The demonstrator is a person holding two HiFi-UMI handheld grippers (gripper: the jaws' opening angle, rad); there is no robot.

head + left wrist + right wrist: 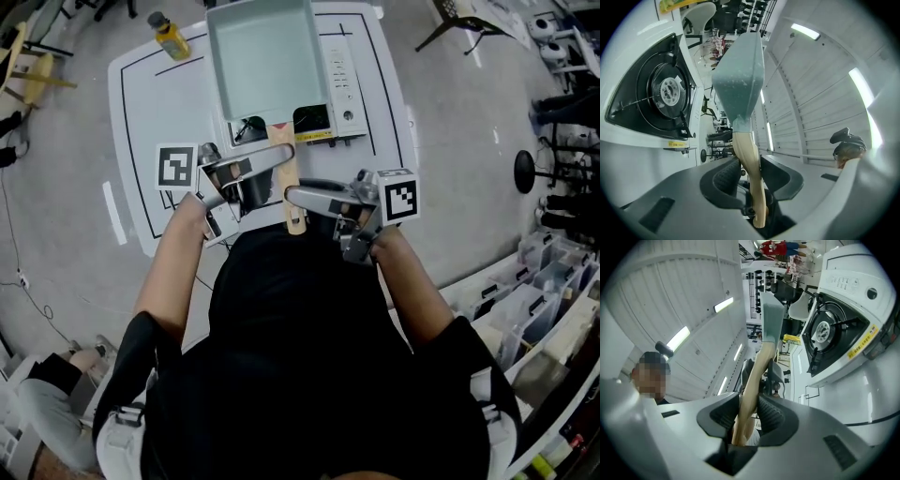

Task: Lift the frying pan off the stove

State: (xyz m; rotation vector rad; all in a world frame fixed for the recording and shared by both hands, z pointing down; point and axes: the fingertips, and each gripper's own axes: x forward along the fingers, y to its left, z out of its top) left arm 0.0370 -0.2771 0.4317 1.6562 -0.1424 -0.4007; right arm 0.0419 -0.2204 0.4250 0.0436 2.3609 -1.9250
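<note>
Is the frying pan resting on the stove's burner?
No. In the left gripper view the burner is bare, and the frying pan is held up clear of it.

pan (262, 56) over stove (345, 89) | handle (292, 180) between left hand-held gripper (279, 159), right hand-held gripper (296, 196)

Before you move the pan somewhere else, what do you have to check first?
1. Left gripper grips the wooden handle: ok, jaws closed on it.
2. Right gripper grips the same handle: ok, pads touch both sides.
3. Frying pan is off the burner: ok, the burner is bare in both gripper views.
4. Nothing inside the pan to spill: ok, the head view shows it empty.
5. Yellow bottle is out of the way: ok, it stands apart at the table corner.
6. Pan is cool: cannot tell.
</note>
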